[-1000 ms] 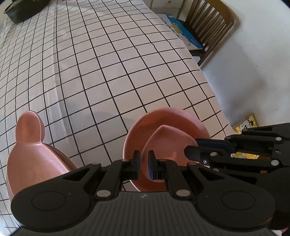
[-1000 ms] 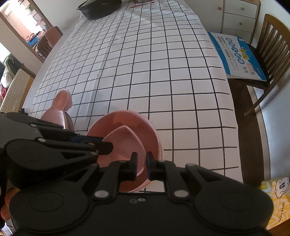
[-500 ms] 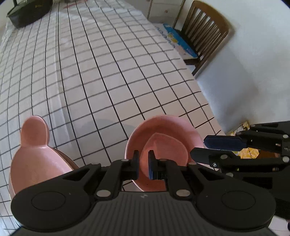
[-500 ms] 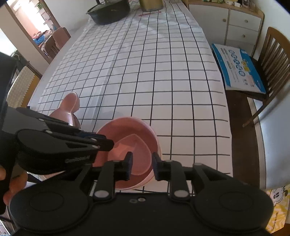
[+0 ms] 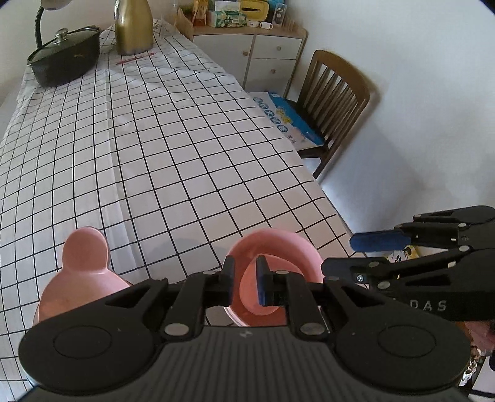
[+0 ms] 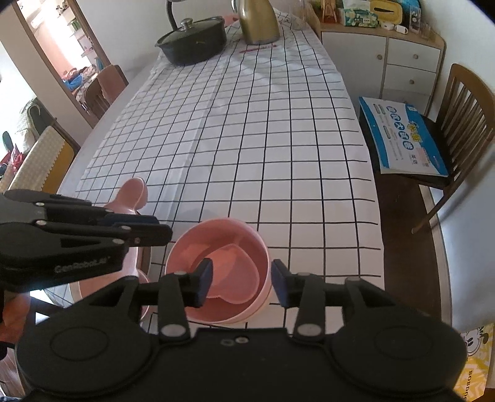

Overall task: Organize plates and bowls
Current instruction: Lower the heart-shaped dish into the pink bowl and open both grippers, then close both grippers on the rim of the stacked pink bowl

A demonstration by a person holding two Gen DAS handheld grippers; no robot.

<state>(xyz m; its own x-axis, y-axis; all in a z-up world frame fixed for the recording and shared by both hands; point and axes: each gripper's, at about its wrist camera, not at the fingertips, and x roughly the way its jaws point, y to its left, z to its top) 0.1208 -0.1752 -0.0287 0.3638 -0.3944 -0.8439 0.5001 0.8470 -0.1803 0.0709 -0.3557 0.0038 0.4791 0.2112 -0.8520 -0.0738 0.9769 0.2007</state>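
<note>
The round pink bowl [image 6: 216, 272], a heart-shaped dish [image 6: 230, 272] nested inside it, sits at the table's near edge directly ahead of the right gripper [image 6: 241, 286], whose spread, empty jaws are nearer than the narrowly parted left gripper [image 5: 244, 283].

A checked tablecloth [image 6: 263, 139] covers the table; beyond the round pink bowl [image 6: 216, 244] stand a black pot [image 6: 193, 41] and gold kettle [image 6: 258, 21]

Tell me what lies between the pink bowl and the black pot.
Only bare checked tablecloth lies between the bowl and the pot, clearest in the right wrist view.
</note>
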